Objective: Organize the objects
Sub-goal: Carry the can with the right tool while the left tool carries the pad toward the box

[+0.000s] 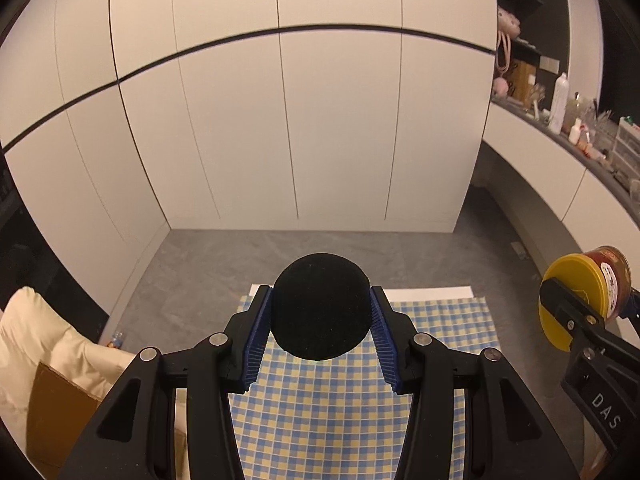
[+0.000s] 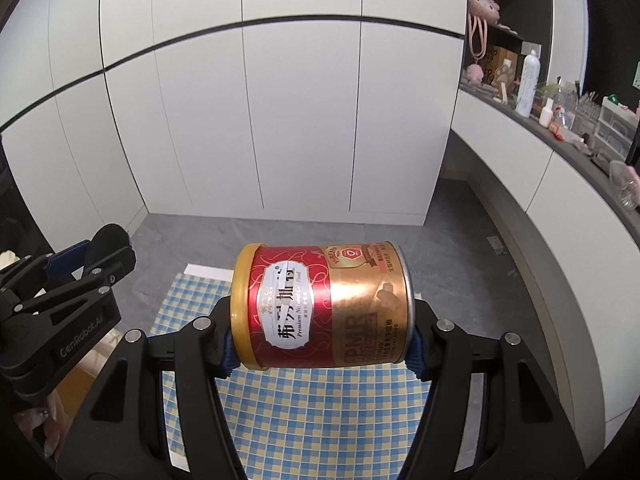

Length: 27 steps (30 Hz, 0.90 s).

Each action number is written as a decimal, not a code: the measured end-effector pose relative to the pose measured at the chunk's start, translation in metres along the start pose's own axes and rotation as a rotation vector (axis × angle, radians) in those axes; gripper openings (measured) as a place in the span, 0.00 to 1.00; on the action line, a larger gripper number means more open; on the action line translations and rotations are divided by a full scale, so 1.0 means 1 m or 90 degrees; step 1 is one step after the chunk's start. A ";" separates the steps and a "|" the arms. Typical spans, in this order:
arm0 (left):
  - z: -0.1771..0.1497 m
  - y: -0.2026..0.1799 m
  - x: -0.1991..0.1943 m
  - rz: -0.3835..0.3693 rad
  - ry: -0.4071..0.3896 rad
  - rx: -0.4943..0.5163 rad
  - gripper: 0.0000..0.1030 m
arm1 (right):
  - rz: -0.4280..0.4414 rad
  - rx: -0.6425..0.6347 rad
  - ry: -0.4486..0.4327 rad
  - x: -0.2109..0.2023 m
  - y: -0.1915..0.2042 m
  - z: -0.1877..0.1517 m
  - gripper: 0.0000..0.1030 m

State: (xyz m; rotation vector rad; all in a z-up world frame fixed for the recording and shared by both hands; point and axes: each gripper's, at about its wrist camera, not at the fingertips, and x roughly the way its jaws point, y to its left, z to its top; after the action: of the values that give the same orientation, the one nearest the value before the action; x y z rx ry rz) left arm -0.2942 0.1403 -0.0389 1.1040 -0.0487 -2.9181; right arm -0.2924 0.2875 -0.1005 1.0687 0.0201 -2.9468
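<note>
1. Mid-carry, by the look of it: both grippers loaded and held up over the checked cloth [image 1: 348, 408], nothing set down yet.
2. Left gripper [image 1: 320, 322]: jaws clamped on a black ball [image 1: 320, 306], blue pads pressed to its two sides, ball well above the cloth (soft foam, judging by the matt surface).
3. Right gripper [image 2: 320, 344]: jaws clamped on a red and gold can [image 2: 320, 306], gripped end to end, lying on its side with the yellow lid [image 2: 242, 304] to the left and the metal base to the right.
4. Seen from the left wrist view too: can [image 1: 608, 280] off to the right, lid facing the camera, apart from the ball.
5. No tray, box or bin in view on the cloth, so no telling where either thing belongs.
6. Likely next: lowering each load to its own spot on the worktop, well apart from the other.
7. For the can, probably a turn of the wrist first, to stand it on its base (left on its side, apt to roll).
8. For the ball, a gentle touch-down before parting the jaws, since nothing there to stop it rolling off the cloth.
</note>
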 end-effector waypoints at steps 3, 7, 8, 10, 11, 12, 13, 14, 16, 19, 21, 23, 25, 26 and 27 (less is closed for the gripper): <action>0.004 0.002 -0.016 0.003 -0.005 -0.001 0.46 | -0.002 -0.001 -0.010 -0.018 0.000 0.009 0.62; 0.011 0.007 -0.040 0.006 -0.010 -0.003 0.46 | -0.001 -0.001 -0.021 -0.043 0.001 0.018 0.62; 0.011 0.007 -0.045 0.009 -0.015 -0.003 0.46 | -0.001 -0.003 -0.023 -0.047 0.001 0.019 0.62; 0.014 0.012 -0.057 0.010 -0.022 -0.007 0.46 | -0.005 -0.008 -0.025 -0.056 0.004 0.023 0.62; 0.014 0.016 -0.063 0.005 -0.024 -0.013 0.46 | -0.006 -0.010 -0.026 -0.061 0.006 0.025 0.62; 0.014 0.019 -0.068 -0.001 -0.026 -0.019 0.46 | -0.003 -0.013 -0.028 -0.067 0.007 0.027 0.62; 0.015 0.022 -0.074 -0.004 -0.027 -0.020 0.46 | -0.001 -0.017 -0.031 -0.071 0.009 0.028 0.62; 0.016 0.023 -0.079 -0.005 -0.029 -0.020 0.46 | 0.001 -0.019 -0.034 -0.076 0.011 0.030 0.62; 0.015 0.028 -0.089 -0.002 -0.036 -0.020 0.46 | 0.014 -0.023 -0.038 -0.084 0.013 0.032 0.62; 0.014 0.030 -0.098 0.003 -0.042 -0.020 0.46 | 0.025 -0.023 -0.042 -0.092 0.016 0.032 0.62; 0.013 0.031 -0.102 0.008 -0.043 -0.019 0.46 | 0.026 -0.023 -0.042 -0.095 0.017 0.030 0.62; 0.011 0.031 -0.104 0.013 -0.044 -0.017 0.46 | 0.025 -0.024 -0.040 -0.096 0.018 0.029 0.62; 0.008 0.030 -0.106 0.023 -0.045 -0.012 0.46 | 0.023 -0.024 -0.041 -0.096 0.018 0.030 0.62; 0.005 0.030 -0.109 0.046 -0.050 -0.003 0.46 | 0.022 -0.025 -0.041 -0.098 0.018 0.029 0.62; 0.003 0.029 -0.112 0.059 -0.056 0.002 0.47 | 0.023 -0.025 -0.042 -0.100 0.018 0.027 0.62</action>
State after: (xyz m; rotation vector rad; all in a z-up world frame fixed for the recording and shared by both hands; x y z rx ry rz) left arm -0.2117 0.1146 0.0383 0.9469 -0.1039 -2.8837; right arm -0.2329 0.2689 -0.0163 0.9563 0.0573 -2.9349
